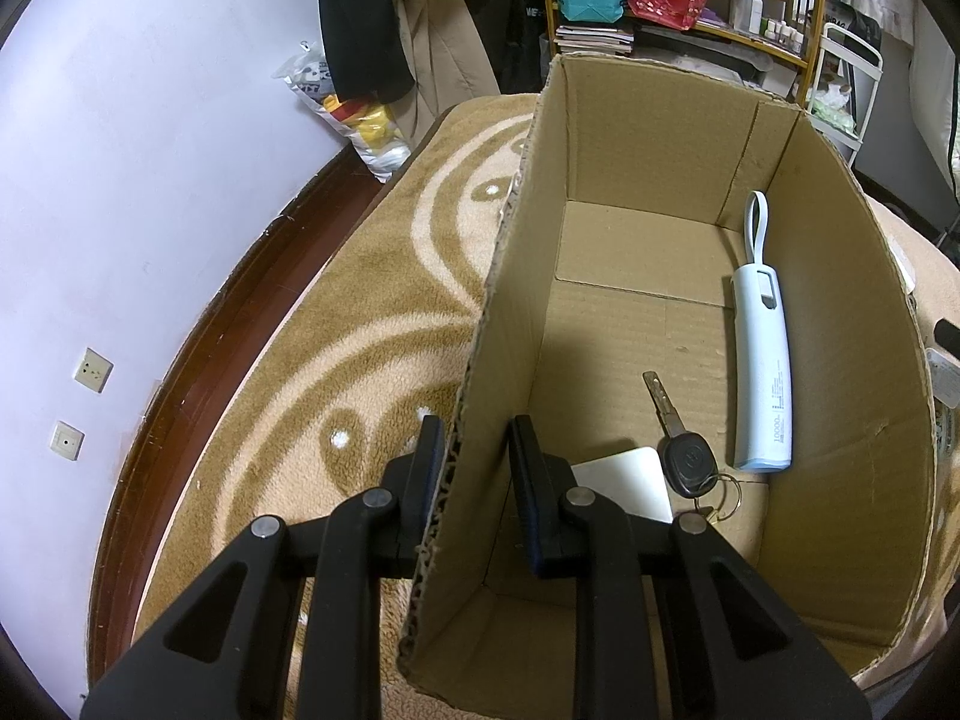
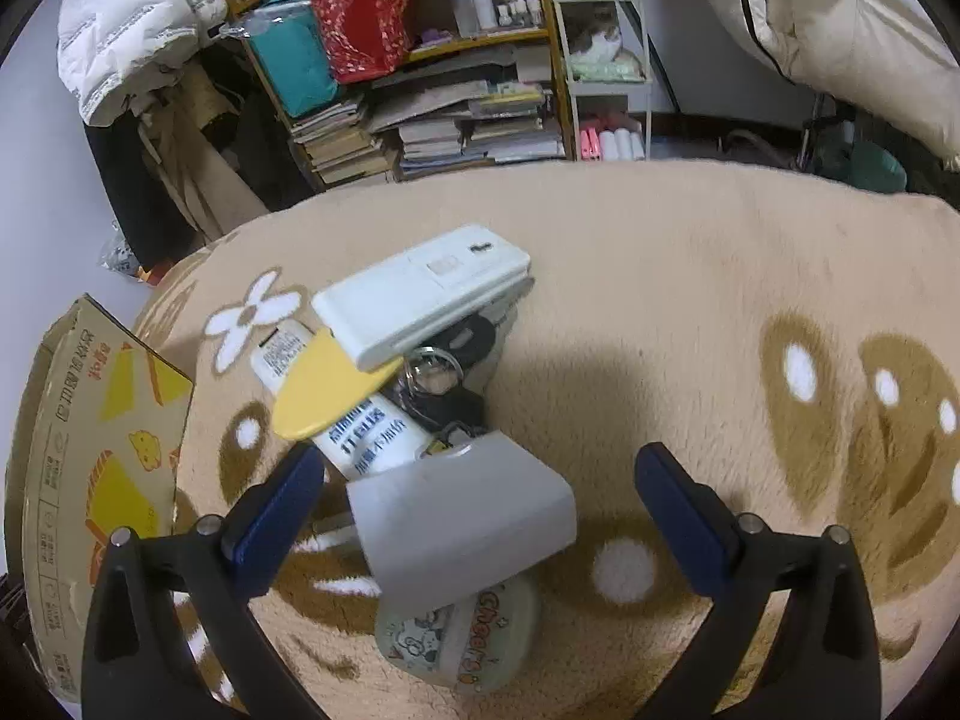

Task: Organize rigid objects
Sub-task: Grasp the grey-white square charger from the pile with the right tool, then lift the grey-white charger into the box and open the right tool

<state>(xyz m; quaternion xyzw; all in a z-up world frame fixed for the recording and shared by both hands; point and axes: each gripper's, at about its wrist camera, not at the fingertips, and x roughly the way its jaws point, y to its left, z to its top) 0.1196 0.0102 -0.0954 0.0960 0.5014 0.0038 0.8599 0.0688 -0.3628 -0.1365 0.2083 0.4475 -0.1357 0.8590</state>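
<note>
The cardboard box (image 1: 660,312) stands open on the patterned blanket (image 1: 360,300), and the left gripper (image 1: 477,450) has its near wall between the two fingers: one finger (image 1: 429,468) outside, pressed to the corrugated edge, the other finger (image 1: 531,480) inside with a small gap to the wall. The jaws are narrow, though whether they truly pinch the wall I cannot tell. Just beyond the inner finger lies a white flat card-like thing (image 1: 630,480), touching it a black car key (image 1: 684,450) with its ring (image 1: 723,495), and further ahead and right a pale blue power bank (image 1: 762,372) along the right wall, loop end away.

Over to the right gripper (image 2: 480,486): fingers spread wide, holding nothing, hanging above a pile on the beige blanket (image 2: 690,276). Right between the fingers sits a grey rectangular block (image 2: 462,516), and below it, nearer the camera, a round case printed "Cheers" (image 2: 468,642). Ahead of the fingertips a white tube (image 2: 354,420) runs under a yellow oval piece (image 2: 330,390), a white remote-like device (image 2: 420,294) lies on top, and dark keys with a ring (image 2: 444,378) lie tucked beneath. Far left of the left finger stands the printed outer side of the box (image 2: 102,468).
</note>
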